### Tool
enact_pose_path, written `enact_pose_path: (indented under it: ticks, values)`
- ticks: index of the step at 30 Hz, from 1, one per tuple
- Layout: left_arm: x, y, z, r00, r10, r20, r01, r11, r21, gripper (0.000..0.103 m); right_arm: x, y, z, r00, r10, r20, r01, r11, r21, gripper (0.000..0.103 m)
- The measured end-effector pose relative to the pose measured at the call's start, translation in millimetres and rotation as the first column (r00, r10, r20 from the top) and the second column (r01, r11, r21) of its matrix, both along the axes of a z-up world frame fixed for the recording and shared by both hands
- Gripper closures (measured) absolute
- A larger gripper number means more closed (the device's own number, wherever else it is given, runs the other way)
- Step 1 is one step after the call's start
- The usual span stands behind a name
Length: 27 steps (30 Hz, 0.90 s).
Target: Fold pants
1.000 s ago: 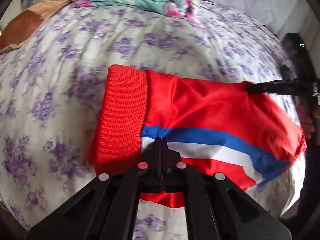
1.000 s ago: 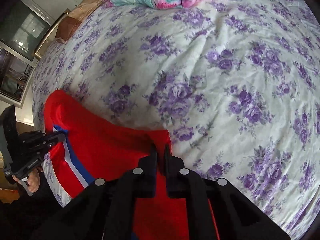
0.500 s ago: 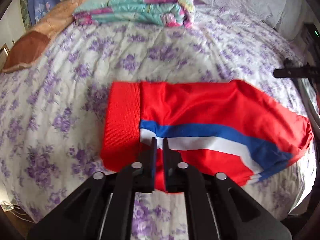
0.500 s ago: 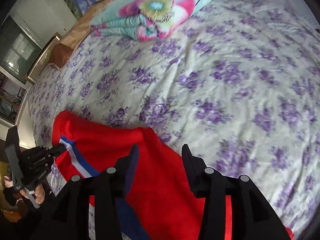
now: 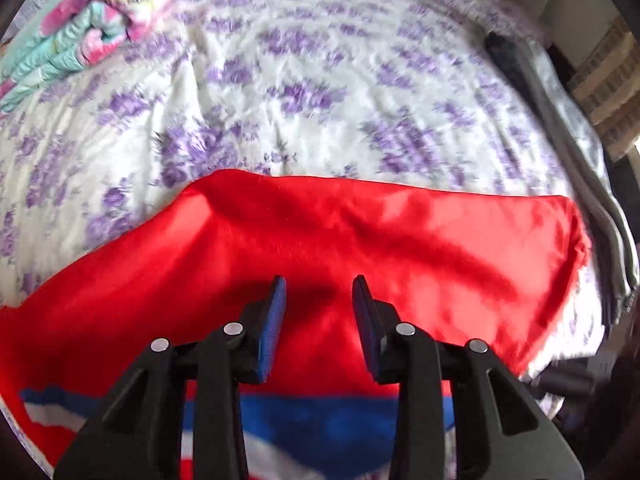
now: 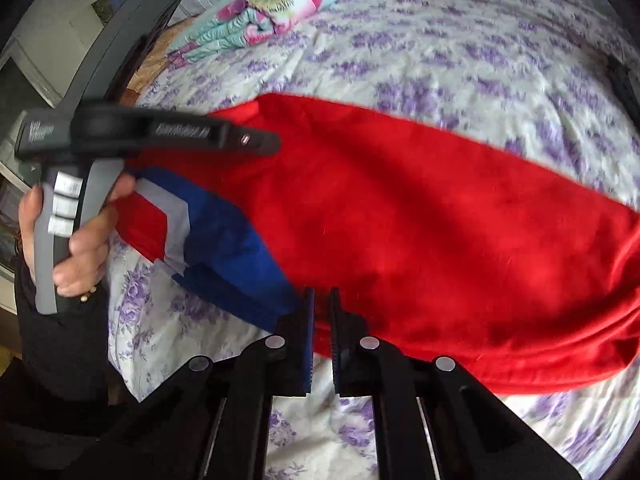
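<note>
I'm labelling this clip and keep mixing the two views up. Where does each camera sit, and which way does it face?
Left wrist: on the left gripper, angled down at the red pants on the floral bedsheet; only its own fingers show, jaws opening.
Right wrist: on the right gripper, shut at the pants' edge; the left hand shows.
Shared: pants, sheet, folded quilt.
</note>
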<state>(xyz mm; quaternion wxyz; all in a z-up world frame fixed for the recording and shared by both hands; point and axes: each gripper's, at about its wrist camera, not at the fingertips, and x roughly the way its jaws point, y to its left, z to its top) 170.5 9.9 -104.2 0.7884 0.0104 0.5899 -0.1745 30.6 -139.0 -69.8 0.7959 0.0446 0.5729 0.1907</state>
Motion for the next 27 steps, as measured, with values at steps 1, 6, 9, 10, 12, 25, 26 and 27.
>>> enact_pose_path:
  ticks: [1,6,9,10,12,25,26,27]
  values:
    - [4,-1,-7,1.000,0.005,-0.011,-0.005,1.000,0.007,0.070,-2,1,-2,1.000,-0.010,0.026,0.010,1.000,-0.001,0.097]
    - [3,0,-4,1.000,0.004,0.008,-0.004,1.000,-0.007,0.072,0,-17,12,0.998,-0.064,0.007,0.063,0.990,0.123,0.085]
    - [-15,12,7,1.000,-0.004,0.013,0.005,0.999,-0.053,0.074,-15,-71,44,0.973,-0.222,0.056,0.204,0.953,0.224,0.035]
    - [-26,18,14,1.000,-0.011,0.028,0.013,0.996,-0.086,0.074,-22,-96,53,0.952,-0.298,0.067,0.275,0.932,0.234,0.028]
    - [-49,22,27,0.998,-0.023,0.064,0.032,0.990,-0.140,0.074,-37,-144,60,0.894,-0.446,0.047,0.421,0.870,0.258,0.025]
    - [-120,-22,-4,0.986,-0.157,0.052,0.163,0.977,-0.141,0.073,-38,-253,0,0.692,-0.695,-0.195,0.712,0.614,0.340,0.025]
    - [-121,-21,-4,0.986,-0.156,0.052,0.162,0.977,-0.141,0.073,-31,-254,-3,0.690,-0.697,-0.196,0.715,0.612,0.339,0.025]
    - [-122,-20,-4,0.987,-0.154,0.051,0.160,0.976,-0.145,0.073,-24,-253,-7,0.686,-0.700,-0.199,0.718,0.608,0.338,0.025]
